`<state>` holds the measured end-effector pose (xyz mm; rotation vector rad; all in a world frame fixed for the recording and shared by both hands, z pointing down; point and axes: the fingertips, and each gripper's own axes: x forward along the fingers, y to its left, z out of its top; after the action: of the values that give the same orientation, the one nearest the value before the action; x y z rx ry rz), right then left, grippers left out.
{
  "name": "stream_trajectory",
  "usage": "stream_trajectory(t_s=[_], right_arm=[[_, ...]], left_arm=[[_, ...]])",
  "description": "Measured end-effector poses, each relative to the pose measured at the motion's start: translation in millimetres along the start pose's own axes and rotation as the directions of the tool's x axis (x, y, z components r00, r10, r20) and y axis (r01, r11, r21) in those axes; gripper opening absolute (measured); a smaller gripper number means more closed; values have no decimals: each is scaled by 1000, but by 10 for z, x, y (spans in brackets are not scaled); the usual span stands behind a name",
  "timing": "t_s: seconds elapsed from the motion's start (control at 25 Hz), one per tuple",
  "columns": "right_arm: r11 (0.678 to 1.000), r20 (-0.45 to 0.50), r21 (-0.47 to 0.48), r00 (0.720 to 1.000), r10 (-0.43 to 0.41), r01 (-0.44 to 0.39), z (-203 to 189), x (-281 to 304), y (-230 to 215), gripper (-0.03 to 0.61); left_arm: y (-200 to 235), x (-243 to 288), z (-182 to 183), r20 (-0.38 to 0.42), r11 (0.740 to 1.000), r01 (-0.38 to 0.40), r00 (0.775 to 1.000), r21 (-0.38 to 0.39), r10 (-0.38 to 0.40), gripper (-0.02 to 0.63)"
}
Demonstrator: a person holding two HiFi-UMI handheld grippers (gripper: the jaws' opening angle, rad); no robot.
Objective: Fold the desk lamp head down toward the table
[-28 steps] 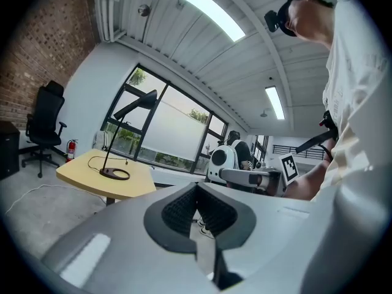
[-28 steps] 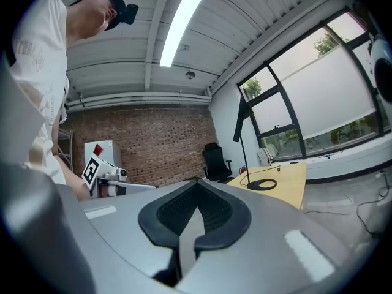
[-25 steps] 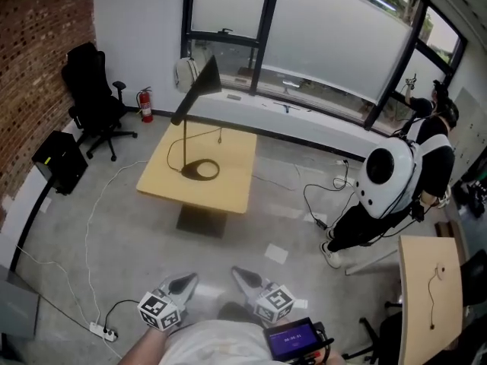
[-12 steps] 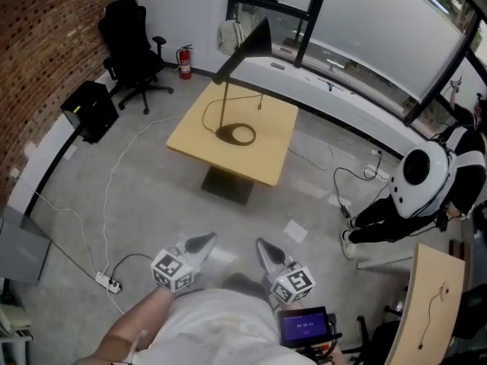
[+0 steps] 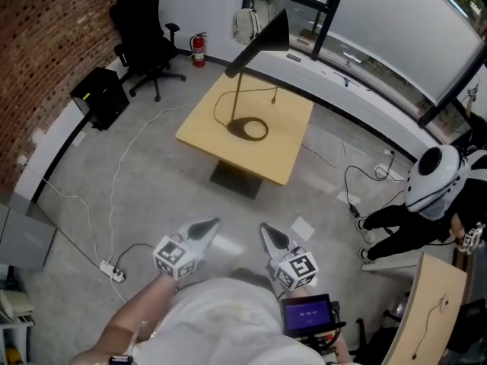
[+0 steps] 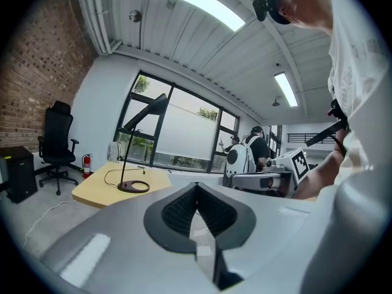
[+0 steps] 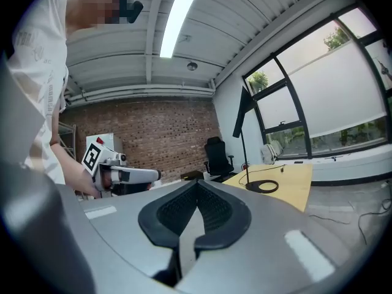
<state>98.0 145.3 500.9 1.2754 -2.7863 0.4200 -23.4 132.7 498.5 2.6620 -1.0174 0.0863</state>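
The black desk lamp [image 5: 240,90] stands on the yellow table [image 5: 289,144] across the room, its cone head [image 5: 266,38] raised high and its ring base [image 5: 249,128] on the tabletop. My left gripper [image 5: 207,227] and right gripper [image 5: 269,234] are held side by side over the concrete floor, far short of the table. Both are shut with nothing between their jaws. The left gripper view shows the lamp [image 6: 131,158] at far left past my left gripper [image 6: 196,187]. In the right gripper view the lamp [image 7: 248,146] stands right of centre, beyond my right gripper [image 7: 197,185].
A black office chair [image 5: 146,36], a fire extinguisher [image 5: 198,49] and a black box [image 5: 99,96] line the left wall. Cables and a power strip [image 5: 112,271] lie on the floor. A person with a white backpack [image 5: 435,190] crouches at right by a second table [image 5: 424,304].
The table and lamp have shifted rightward and slightly nearer in the head view as I move. Both grippers have travelled forward with me and remain shut.
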Motion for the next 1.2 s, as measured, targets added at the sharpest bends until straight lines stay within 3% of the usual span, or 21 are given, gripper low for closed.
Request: stream_trajectory(t_s=[0.8, 1.2], right_arm=[[983, 8, -24, 983, 181, -181, 458, 708, -696, 14], [981, -3, -6, 981, 194, -194, 409, 686, -1002, 14]], left_arm=[[454, 671, 345, 5, 986, -160, 987, 37, 160, 2], [555, 885, 414, 33, 973, -225, 974, 39, 224, 2]])
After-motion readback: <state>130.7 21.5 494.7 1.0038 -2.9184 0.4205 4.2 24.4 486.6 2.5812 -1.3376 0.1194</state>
